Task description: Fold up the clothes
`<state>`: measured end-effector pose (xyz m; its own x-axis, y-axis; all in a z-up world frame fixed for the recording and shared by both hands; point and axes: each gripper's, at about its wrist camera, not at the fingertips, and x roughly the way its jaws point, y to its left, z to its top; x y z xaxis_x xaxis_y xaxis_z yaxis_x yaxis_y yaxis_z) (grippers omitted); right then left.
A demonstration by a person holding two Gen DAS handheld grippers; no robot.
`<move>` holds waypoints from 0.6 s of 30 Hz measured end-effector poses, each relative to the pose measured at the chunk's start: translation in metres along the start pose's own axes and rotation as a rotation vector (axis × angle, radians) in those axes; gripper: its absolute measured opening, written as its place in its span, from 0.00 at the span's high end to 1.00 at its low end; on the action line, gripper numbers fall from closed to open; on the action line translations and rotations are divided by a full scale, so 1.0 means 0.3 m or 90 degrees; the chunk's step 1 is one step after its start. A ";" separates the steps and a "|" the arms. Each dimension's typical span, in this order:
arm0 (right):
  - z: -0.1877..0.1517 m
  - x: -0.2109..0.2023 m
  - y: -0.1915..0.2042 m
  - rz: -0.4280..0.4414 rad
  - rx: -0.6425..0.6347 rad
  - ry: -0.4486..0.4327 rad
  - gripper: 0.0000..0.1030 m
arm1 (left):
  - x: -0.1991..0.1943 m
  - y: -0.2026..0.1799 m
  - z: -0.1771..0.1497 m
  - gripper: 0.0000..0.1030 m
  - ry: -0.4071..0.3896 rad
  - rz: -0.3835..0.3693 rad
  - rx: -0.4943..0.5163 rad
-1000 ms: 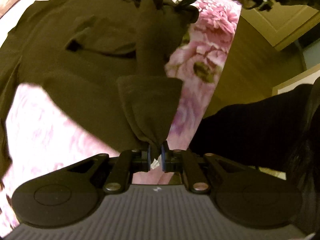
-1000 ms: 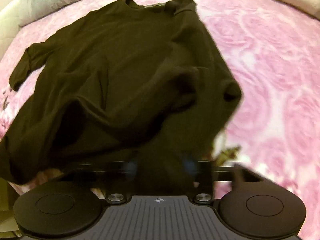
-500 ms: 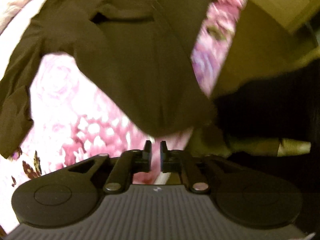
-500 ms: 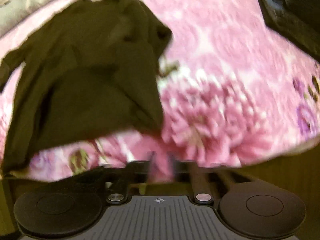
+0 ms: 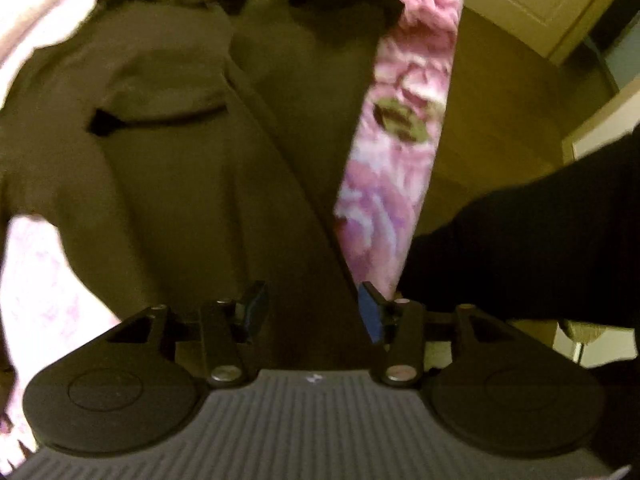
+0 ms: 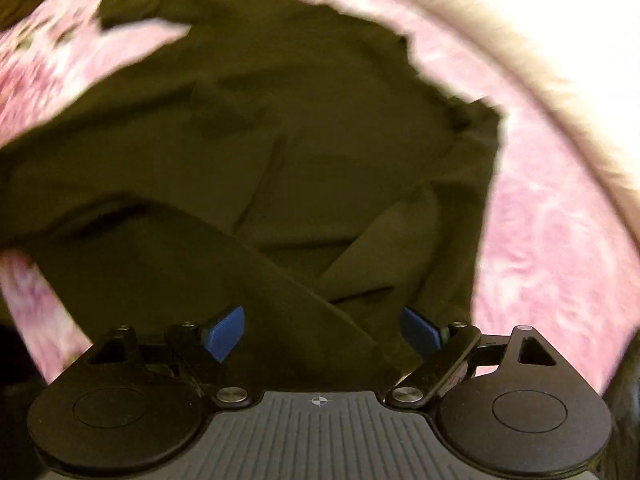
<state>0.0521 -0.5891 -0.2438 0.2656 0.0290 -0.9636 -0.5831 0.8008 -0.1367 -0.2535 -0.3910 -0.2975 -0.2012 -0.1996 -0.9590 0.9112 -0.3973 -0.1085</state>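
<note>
A dark olive-brown shirt (image 5: pixel 180 180) lies spread on a pink floral bedspread (image 5: pixel 392 160). My left gripper (image 5: pixel 313 312) hovers over the shirt's right part. Its jaws are opening, and a long diagonal edge of cloth runs under the gap without touching the blue pads (image 5: pixel 370 316). In the right wrist view the shirt (image 6: pixel 280 140) fills the middle, with a sleeve at the upper left. My right gripper (image 6: pixel 322 332) stands wide open above a folded flap. Its pads (image 6: pixel 224 332) are clear of the cloth.
The bed's edge runs down the right of the left wrist view, with wooden floor (image 5: pixel 500 100) and a pale door (image 5: pixel 540 0) beyond. A person's dark sleeve (image 5: pixel 520 248) reaches in from the right. A pale blanket (image 6: pixel 540 60) rims the bedspread (image 6: pixel 560 220) at the far side.
The left gripper let go of the bunched cloth it pinched, and its jaws have spread. The right gripper let go of its cloth, swung away over the bedspread, and is back over the shirt.
</note>
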 end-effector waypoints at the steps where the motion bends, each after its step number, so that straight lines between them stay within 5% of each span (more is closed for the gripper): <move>1: -0.009 0.005 -0.014 0.027 0.009 0.017 0.53 | 0.017 0.000 -0.013 0.57 0.018 -0.005 -0.006; 2: -0.023 -0.001 -0.024 0.056 0.025 0.030 0.98 | 0.028 0.000 -0.028 0.57 0.034 -0.007 -0.013; 8: -0.203 -0.177 0.142 0.191 0.059 0.092 0.98 | -0.060 0.008 -0.092 0.57 0.039 -0.033 -0.076; 12: -0.338 -0.240 0.315 0.194 0.085 0.171 0.97 | -0.122 0.024 -0.065 0.57 0.029 -0.014 -0.054; 13: -0.351 -0.253 0.330 0.184 0.109 0.174 0.79 | -0.130 0.032 -0.053 0.57 0.024 -0.009 -0.049; 14: -0.358 -0.268 0.336 0.176 0.139 0.171 0.45 | -0.135 0.039 -0.040 0.57 0.019 -0.005 -0.043; 15: -0.352 -0.281 0.341 0.171 0.161 0.161 0.26 | -0.138 0.047 -0.025 0.57 0.014 0.001 -0.036; 16: -0.329 -0.293 0.343 0.166 0.174 0.140 0.14 | -0.140 0.053 -0.011 0.57 0.008 0.007 -0.029; 18: -0.269 -0.318 0.344 0.154 0.192 0.089 0.14 | -0.146 0.063 0.017 0.57 -0.004 0.022 -0.017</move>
<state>-0.0954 -0.5575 -0.1845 0.0296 0.1730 -0.9845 -0.3592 0.9210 0.1510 -0.2293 -0.3945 -0.2563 -0.1725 -0.2185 -0.9605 0.9267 -0.3665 -0.0831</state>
